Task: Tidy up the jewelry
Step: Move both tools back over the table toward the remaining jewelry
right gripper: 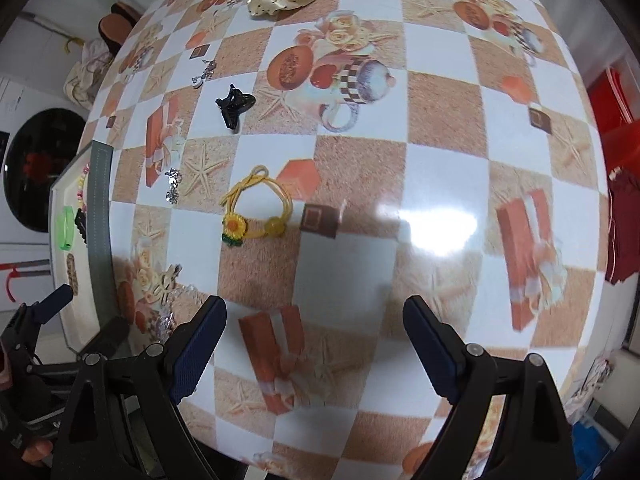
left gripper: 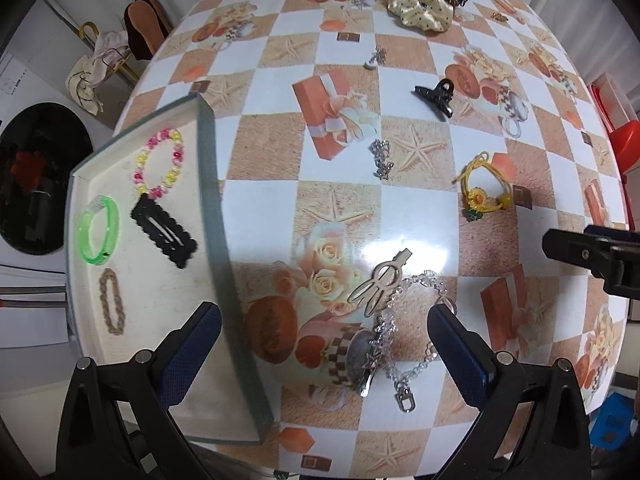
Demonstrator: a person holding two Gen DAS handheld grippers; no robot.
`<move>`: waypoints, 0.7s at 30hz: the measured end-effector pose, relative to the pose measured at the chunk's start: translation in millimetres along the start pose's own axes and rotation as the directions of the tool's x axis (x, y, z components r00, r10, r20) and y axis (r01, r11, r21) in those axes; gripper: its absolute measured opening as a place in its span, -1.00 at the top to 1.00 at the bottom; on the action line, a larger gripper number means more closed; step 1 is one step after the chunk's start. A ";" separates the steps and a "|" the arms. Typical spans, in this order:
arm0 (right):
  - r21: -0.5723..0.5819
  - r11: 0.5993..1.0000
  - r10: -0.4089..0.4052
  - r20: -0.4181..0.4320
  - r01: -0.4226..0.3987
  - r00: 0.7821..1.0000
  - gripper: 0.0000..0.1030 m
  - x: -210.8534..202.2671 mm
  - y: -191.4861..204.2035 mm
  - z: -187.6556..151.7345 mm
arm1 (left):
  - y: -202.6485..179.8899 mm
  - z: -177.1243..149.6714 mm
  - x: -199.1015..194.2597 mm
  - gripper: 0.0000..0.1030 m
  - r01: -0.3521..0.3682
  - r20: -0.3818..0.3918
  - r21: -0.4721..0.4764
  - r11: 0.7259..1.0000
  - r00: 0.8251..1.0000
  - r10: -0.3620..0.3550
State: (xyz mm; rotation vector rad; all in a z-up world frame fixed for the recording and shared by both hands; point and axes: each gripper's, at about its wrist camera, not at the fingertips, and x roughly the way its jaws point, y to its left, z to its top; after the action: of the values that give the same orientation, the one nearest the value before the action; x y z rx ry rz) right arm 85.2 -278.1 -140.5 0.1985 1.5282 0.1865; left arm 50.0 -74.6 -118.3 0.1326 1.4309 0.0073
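My left gripper (left gripper: pixel 324 338) points down at the table, open, above a cream rabbit-shaped hair clip (left gripper: pixel 380 280) and a clear bead chain (left gripper: pixel 404 340); the pads touch neither. To its left, a white tray (left gripper: pixel 208 184) holds a pink-yellow bead bracelet (left gripper: pixel 160 164), a green bangle (left gripper: pixel 100 230), a black snap clip (left gripper: pixel 164 236) and a brown braided band (left gripper: pixel 112 302). My right gripper (right gripper: pixel 316 340) hangs open over bare tablecloth, nothing between its fingers. A yellow sunflower hair tie (right gripper: pixel 256 212) lies beyond it, and a black claw clip (right gripper: pixel 234 106) farther back.
A silver chain piece (left gripper: pixel 382 158), a small charm (left gripper: pixel 376 58) and a cream dotted scrunchie (left gripper: pixel 420 4) with dark hair ties lie farther back on the checked tablecloth (right gripper: pixel 348 280). A red box (right gripper: pixel 616 120) stands off the right edge. A dark round object (left gripper: pixel 36 176) lies left of the tray.
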 end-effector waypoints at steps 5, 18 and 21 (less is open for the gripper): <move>-0.042 0.999 -0.008 0.011 0.009 1.000 -0.78 11.4 10.3 12.8 | -2.8 3.9 16.2 -1.00 -0.004 -0.001 0.007 1.000 1.000 0.004; -0.174 0.982 -0.069 0.064 0.080 0.996 -0.78 44.6 43.5 29.7 | -6.6 7.8 45.6 -1.00 -0.002 0.021 0.038 0.999 1.000 0.001; -0.220 0.966 -0.120 0.093 0.138 0.988 -0.78 49.1 52.3 30.9 | -7.3 6.1 48.5 -1.00 0.011 0.028 0.030 1.000 1.000 -0.011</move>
State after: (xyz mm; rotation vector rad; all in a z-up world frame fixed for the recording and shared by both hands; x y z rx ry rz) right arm 118.0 -215.8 -174.3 -0.0738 1.4230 0.2443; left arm 62.3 -78.3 -166.0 0.1486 1.4035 -0.0246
